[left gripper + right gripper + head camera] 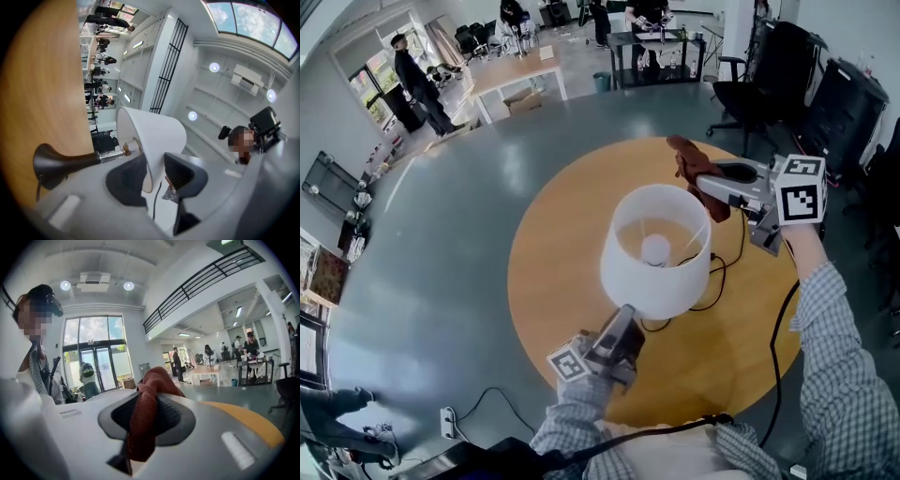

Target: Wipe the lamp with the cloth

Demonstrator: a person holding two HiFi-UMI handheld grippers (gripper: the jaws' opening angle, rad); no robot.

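Observation:
A lamp with a white shade (656,272) stands in the middle of the round wooden table (562,281). The bulb shows inside the shade. In the left gripper view its dark flared base (56,161) rests on the tabletop. My left gripper (621,323) comes in from the near side, shut on the shade's lower rim (149,171), which runs between the pads. My right gripper (705,183) hovers at the shade's far right, shut on a bunched red-brown cloth (694,169). In the right gripper view the cloth (145,413) fills the jaws. I cannot tell whether it touches the shade.
The lamp's black cord (727,272) loops over the table to the right and drops off the near edge. Black office chairs (750,94) stand beyond the table at the right. People and desks (520,75) are far back. A power strip (447,422) lies on the floor.

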